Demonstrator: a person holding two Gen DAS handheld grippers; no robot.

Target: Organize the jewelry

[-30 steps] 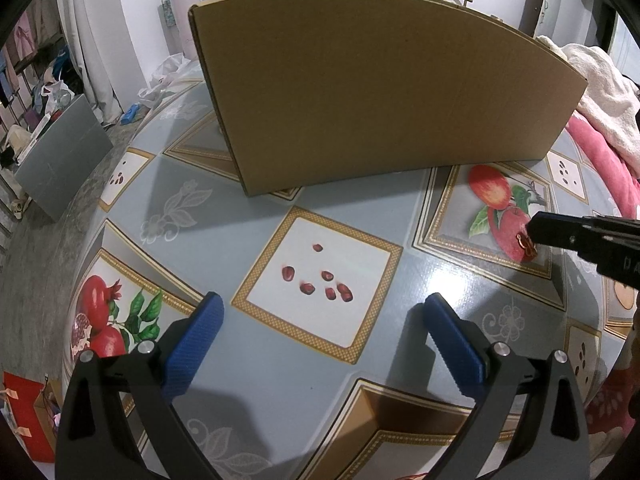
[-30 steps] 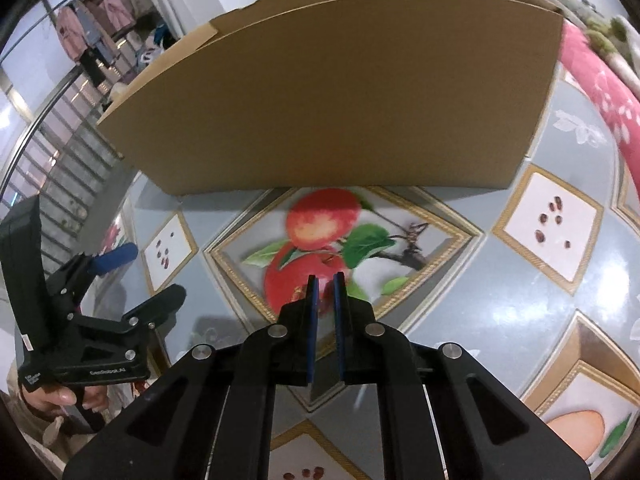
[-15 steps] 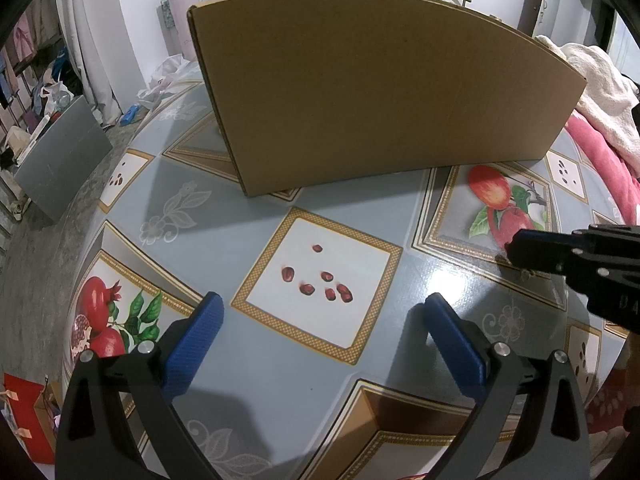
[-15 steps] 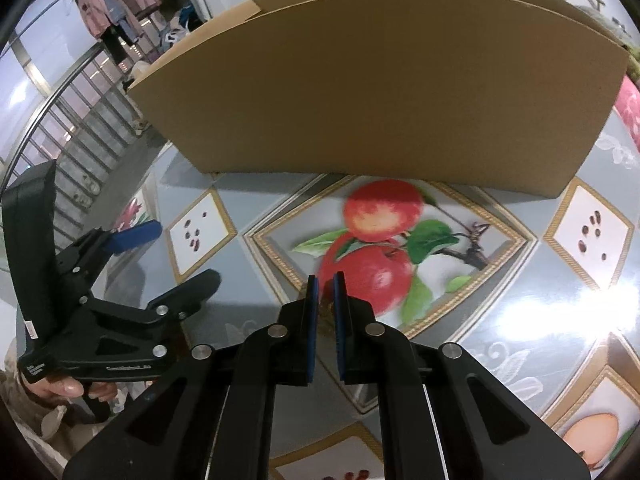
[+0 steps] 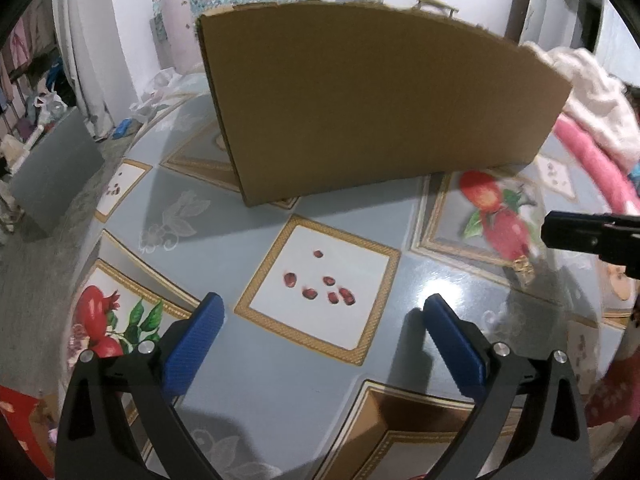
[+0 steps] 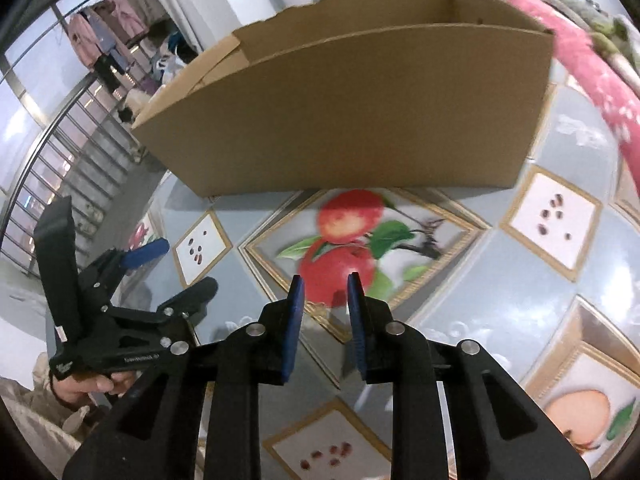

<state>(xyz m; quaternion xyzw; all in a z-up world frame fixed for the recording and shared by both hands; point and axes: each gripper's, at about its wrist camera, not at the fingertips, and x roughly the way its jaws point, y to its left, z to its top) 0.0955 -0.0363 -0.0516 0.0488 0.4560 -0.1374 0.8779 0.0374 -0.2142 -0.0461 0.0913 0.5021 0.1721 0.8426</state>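
We saw that the right gripper (image 6: 323, 280) had just been opening its blue pads, which were nearly pressed together a moment before, and nothing sat between them now. The small gold piece of jewelry (image 5: 524, 266), which had been at its tip, now lay on the tablecloth (image 5: 248, 364), at the bottom of the red apple print, just below and beside the gripper's black tip. It was too small and blurry for us to tell which way it pointed. The right gripper tilted down toward the table, with only a narrow gap between its pads. The left gripper (image 5: 320, 320) tilted down too, spread wide and empty over the white square with red seeds. A hand (image 6: 96, 384) held it from below. Behind both stood the open cardboard box (image 6: 352, 120).
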